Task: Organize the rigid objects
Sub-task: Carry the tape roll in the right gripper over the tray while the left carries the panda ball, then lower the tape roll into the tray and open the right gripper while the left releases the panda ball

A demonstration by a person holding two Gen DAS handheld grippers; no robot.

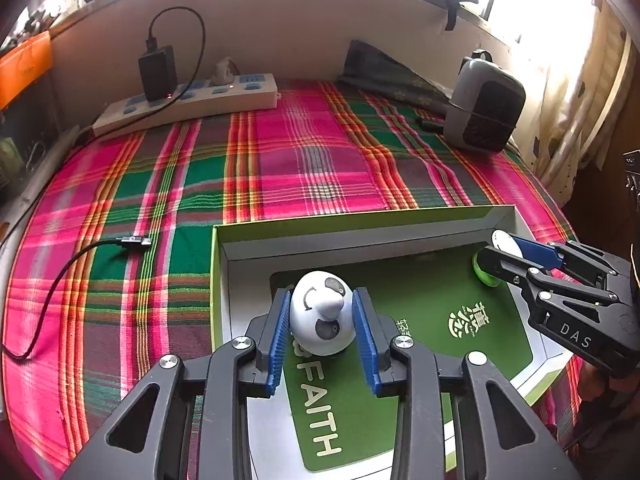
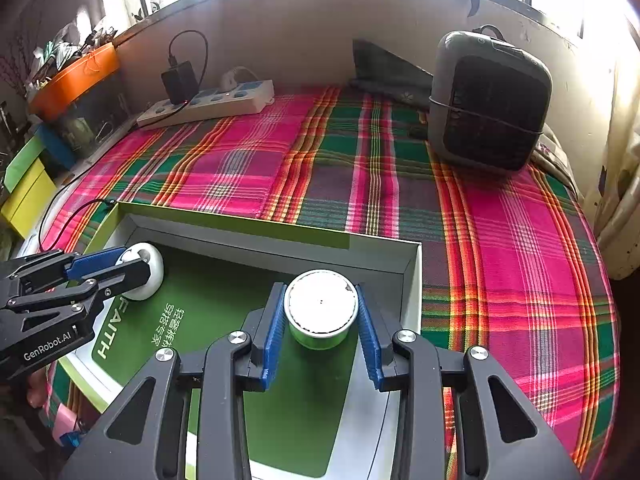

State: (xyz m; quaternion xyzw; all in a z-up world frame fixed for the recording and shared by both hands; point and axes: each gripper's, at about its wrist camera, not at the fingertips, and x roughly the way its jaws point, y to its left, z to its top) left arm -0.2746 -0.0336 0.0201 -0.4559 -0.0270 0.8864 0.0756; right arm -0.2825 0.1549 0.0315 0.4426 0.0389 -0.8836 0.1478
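Egg-shaped white toy (image 1: 322, 318) with grey markings sits inside the shallow box (image 1: 360, 222), on its green floor near the printed word FAITH. The left gripper (image 1: 323, 334) has its blue fingers (image 1: 277, 338) on either side of the toy, and from the left wrist view there's a thin sliver of gap on both sides, so they look slightly apart from it rather than squeezing.

Over on the other side of the box, the right gripper (image 2: 321, 330) is clamped on a small round container (image 2: 322, 310) with a white lid and a green body, its blue fingers (image 2: 273, 336) pressed against the sides. The container is close to the box's far right corner, and I can't tell if it's resting on the floor of the box or held just above it.

The box lies on a pink and green plaid cloth (image 1: 280, 160) covering the tabletop. Further back there's a power strip (image 1: 188, 104) with a black charger plugged in, a grey speaker-looking gadget (image 2: 488, 104), and a loose black cable (image 1: 80, 264) on the cloth left of the box.
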